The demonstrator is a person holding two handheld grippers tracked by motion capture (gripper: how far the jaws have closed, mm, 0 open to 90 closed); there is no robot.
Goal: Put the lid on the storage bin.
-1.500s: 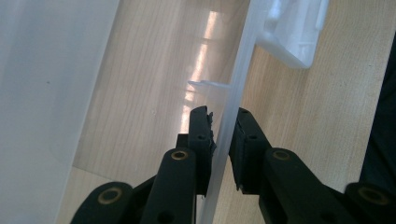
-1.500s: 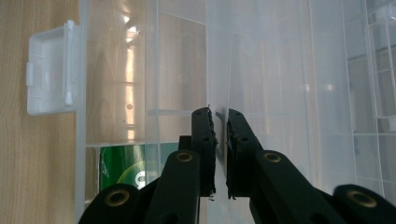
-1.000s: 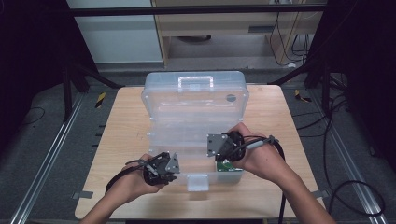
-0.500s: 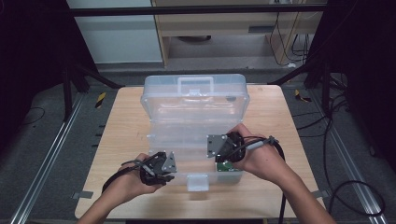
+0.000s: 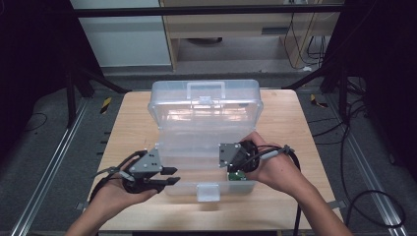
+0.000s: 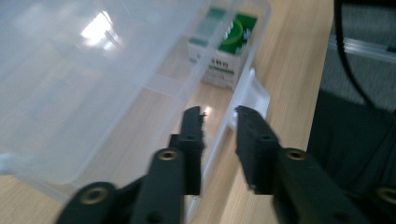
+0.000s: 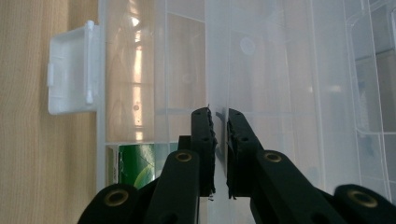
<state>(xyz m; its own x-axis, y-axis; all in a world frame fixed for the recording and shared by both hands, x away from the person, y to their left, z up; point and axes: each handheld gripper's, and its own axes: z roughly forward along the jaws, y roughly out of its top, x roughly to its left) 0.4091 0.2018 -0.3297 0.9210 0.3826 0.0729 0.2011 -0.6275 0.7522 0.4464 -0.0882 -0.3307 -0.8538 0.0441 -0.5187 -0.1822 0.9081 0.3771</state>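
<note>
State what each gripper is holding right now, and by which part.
The right gripper is pinching the clear box's lid by its free edge. The left gripper is open near the box's front wall, holding nothing.

The open plastic case [image 5: 204,128] sits mid-table [image 5: 133,123], its lid tilted up behind, a small carton [image 6: 227,51] inside its front right compartment, the left gripper [image 5: 164,176] at its front left corner, the right gripper [image 5: 231,164] over its right half.

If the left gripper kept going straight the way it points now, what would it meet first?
Most likely the front wall of the clear plastic box, which runs between the left gripper jaws; beyond it sit the latch tab and a green-and-white carton. Depth is uncertain.
</note>
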